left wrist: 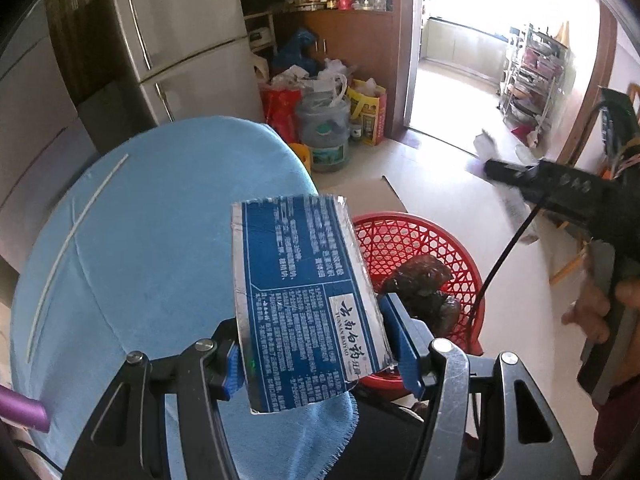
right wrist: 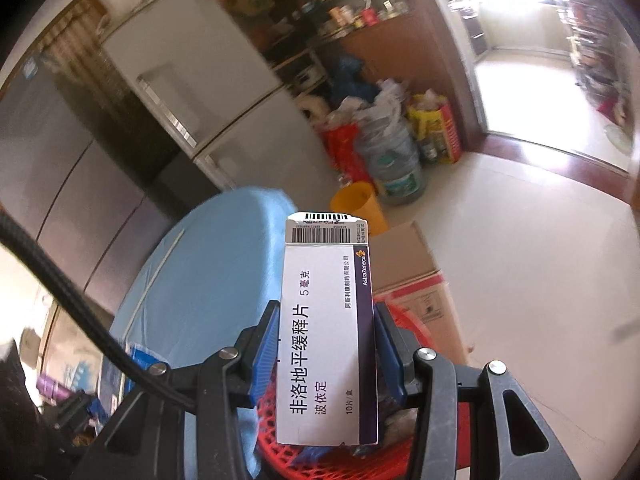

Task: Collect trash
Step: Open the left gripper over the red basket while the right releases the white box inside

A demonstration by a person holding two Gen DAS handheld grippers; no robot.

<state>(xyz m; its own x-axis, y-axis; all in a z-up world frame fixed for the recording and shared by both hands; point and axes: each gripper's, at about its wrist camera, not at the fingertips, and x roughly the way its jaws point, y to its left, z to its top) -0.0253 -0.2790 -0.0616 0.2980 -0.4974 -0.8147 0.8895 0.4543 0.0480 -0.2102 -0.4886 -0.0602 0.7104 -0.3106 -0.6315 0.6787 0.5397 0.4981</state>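
1. blue carton [left wrist: 308, 300]: i see a flattened blue box with silver edges and white print, tilted, clamped between blue pads, over the basket's near rim.
2. white medicine box [right wrist: 326, 336]: intact, barcode end up, upright, pinched between pads.
3. red basket [left wrist: 416, 240]: lattice plastic, on the floor, dark crumpled trash [left wrist: 424, 288] inside.

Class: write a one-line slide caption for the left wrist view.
Left gripper holds a blue carton above the red basket.
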